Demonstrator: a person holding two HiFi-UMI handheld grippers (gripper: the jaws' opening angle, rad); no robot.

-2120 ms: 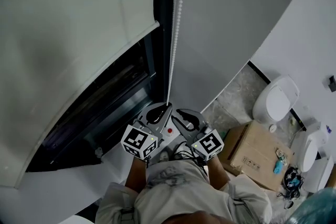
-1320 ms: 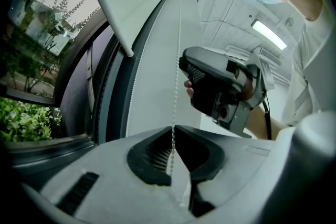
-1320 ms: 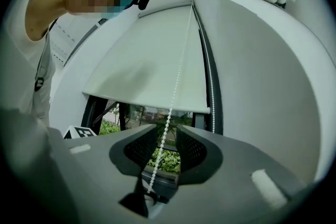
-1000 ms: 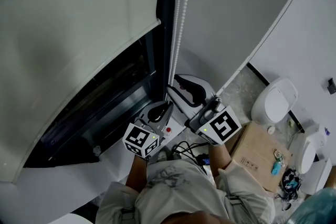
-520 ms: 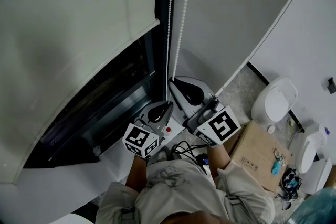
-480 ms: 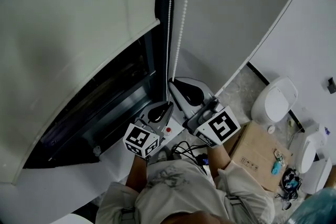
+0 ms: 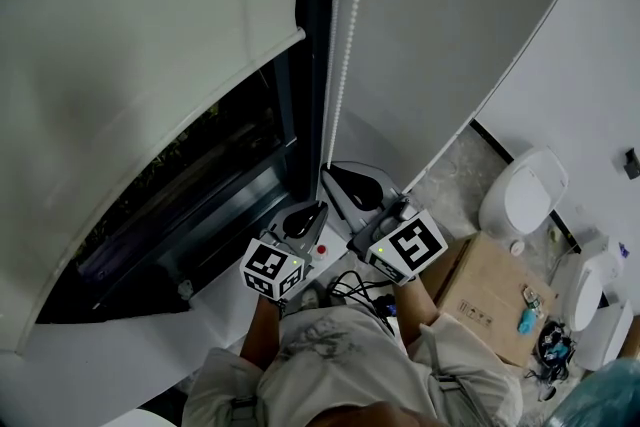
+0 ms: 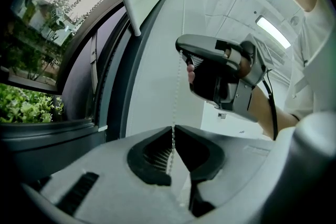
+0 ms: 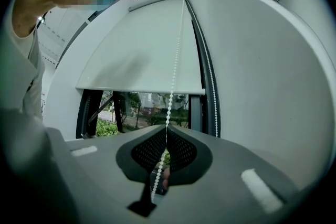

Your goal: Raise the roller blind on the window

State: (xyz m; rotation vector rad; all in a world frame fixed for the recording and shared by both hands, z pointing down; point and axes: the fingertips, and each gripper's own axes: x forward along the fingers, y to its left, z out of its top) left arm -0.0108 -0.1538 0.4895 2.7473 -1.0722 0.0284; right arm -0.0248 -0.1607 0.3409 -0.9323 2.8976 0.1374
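Right gripper point(image 9: 167, 129) has just clamped shut on the bead chain point(image 9: 175, 60); I see left gripper point(image 8: 173, 128) pinching it lower down.

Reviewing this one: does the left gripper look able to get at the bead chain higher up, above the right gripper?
Probably yes: the bead chain hangs bare above the right gripper. The left gripper, clamped on it lower down, must first let go.

— What's on the floor point(image 7: 452, 173)?
— Speckled stone. Cardboard box point(image 7: 488, 287) sits on it, white lidded bin point(image 7: 522, 191) just beyond, second white bin point(image 7: 588, 287) beside the box.
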